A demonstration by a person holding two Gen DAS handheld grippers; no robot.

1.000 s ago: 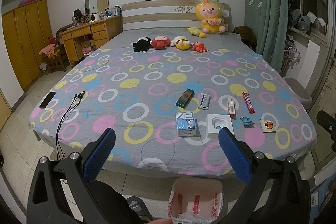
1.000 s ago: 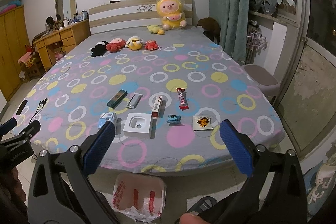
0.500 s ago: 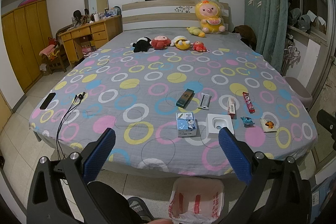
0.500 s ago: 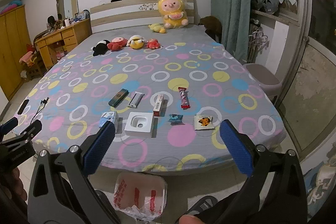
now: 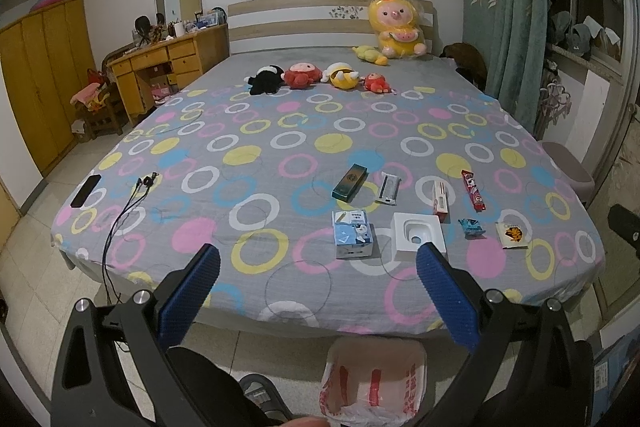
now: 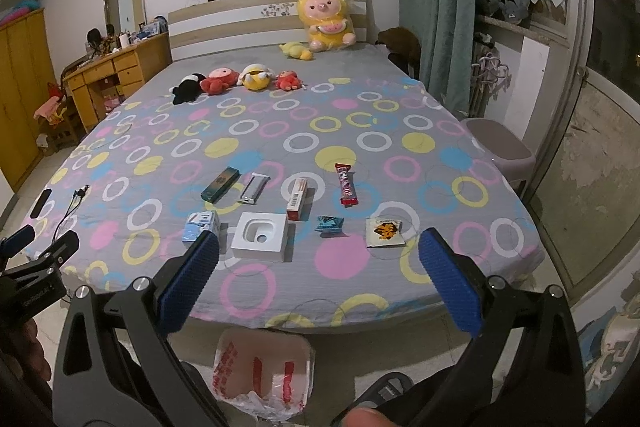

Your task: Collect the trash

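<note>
Trash lies near the bed's front edge: a light blue carton (image 5: 353, 233) (image 6: 202, 225), a white tray-like box (image 5: 418, 235) (image 6: 262, 235), a red-white box (image 5: 440, 197) (image 6: 298, 198), a red candy bar wrapper (image 5: 473, 189) (image 6: 347, 183), a blue wrapper (image 5: 471, 227) (image 6: 329, 223), a yellow sachet (image 5: 512, 234) (image 6: 386, 231), a dark green box (image 5: 350, 182) (image 6: 220, 184) and a silver wrapper (image 5: 389, 187) (image 6: 254, 188). A white bag with red print (image 5: 374, 383) (image 6: 264, 371) stands open on the floor below. My left gripper (image 5: 318, 273) and right gripper (image 6: 319, 263) hang open before the bed, empty.
Plush toys (image 5: 316, 77) (image 6: 236, 81) line the bed's far half, with a big yellow one (image 5: 396, 29) at the headboard. A black phone (image 5: 86, 190) and earphone cable (image 5: 128, 203) lie at the left edge. A stool (image 6: 498, 151) stands right; a desk (image 5: 168, 63) left.
The right wrist view has crept slightly closer to the bed and tilted a little. The left view is nearly unchanged. Both grippers stay open.
</note>
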